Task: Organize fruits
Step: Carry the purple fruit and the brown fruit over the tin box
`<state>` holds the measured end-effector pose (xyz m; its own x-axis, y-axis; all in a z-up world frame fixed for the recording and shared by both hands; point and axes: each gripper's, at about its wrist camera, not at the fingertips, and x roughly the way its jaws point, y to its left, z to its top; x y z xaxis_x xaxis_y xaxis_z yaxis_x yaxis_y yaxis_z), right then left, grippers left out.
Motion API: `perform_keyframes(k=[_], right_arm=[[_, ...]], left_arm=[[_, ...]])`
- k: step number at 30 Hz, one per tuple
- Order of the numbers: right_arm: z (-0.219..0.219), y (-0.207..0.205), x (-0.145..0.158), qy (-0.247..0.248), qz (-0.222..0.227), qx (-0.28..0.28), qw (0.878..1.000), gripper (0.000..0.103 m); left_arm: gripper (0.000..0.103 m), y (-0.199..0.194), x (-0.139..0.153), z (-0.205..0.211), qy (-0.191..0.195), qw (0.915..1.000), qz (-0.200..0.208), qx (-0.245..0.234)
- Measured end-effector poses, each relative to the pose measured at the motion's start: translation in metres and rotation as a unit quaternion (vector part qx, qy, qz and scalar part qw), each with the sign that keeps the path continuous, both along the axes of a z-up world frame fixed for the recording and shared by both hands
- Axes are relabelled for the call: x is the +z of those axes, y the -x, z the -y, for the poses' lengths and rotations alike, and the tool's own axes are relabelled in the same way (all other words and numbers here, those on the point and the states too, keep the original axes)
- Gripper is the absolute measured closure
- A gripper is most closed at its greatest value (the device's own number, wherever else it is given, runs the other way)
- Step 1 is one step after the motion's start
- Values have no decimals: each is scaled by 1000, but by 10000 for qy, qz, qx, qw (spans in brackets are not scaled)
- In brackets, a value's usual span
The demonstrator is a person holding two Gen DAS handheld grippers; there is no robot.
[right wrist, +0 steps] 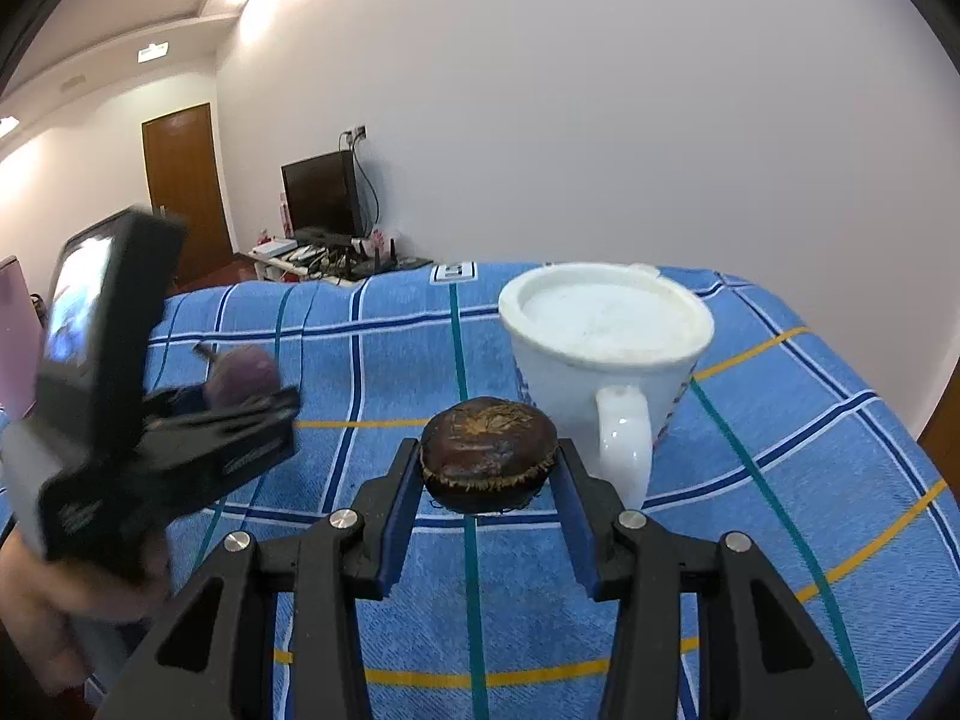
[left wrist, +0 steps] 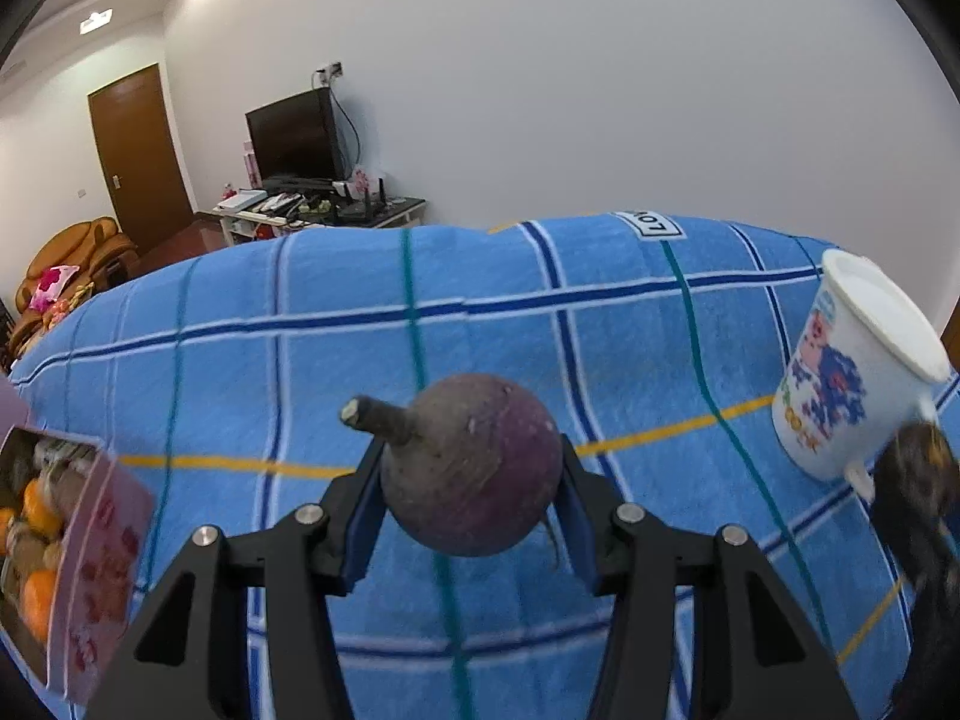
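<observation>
My left gripper (left wrist: 471, 474) is shut on a round purple fruit with a stub stem (left wrist: 474, 462), held above the blue checked cloth (left wrist: 540, 312). My right gripper (right wrist: 486, 468) is shut on a flat dark brown fruit (right wrist: 487, 450), just in front of a white mug (right wrist: 606, 348). The mug also shows in the left wrist view (left wrist: 852, 372) at the right, with the brown fruit (left wrist: 918, 480) beside it. In the right wrist view the left gripper (right wrist: 240, 402) is at the left, blurred, with the purple fruit (right wrist: 243, 381) in it.
A pink box (left wrist: 90, 546) with oranges and other fruit sits at the left edge of the cloth. Beyond the table are a white wall, a TV stand with a monitor (left wrist: 297, 141), a brown door and an armchair.
</observation>
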<state>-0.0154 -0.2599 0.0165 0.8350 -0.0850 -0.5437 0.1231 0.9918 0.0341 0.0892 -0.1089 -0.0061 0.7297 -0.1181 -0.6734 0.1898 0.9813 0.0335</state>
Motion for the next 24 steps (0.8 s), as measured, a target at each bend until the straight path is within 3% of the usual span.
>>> perform_keyframes(k=[13, 24], right_arm=[[-21, 23, 13, 517, 609, -130, 9967, 58], [-20, 32, 18, 524, 871, -232, 9946, 58]], left_arm=[[50, 67, 8, -51, -14, 9987, 489, 159], [50, 97, 17, -70, -27, 9957, 912, 176]])
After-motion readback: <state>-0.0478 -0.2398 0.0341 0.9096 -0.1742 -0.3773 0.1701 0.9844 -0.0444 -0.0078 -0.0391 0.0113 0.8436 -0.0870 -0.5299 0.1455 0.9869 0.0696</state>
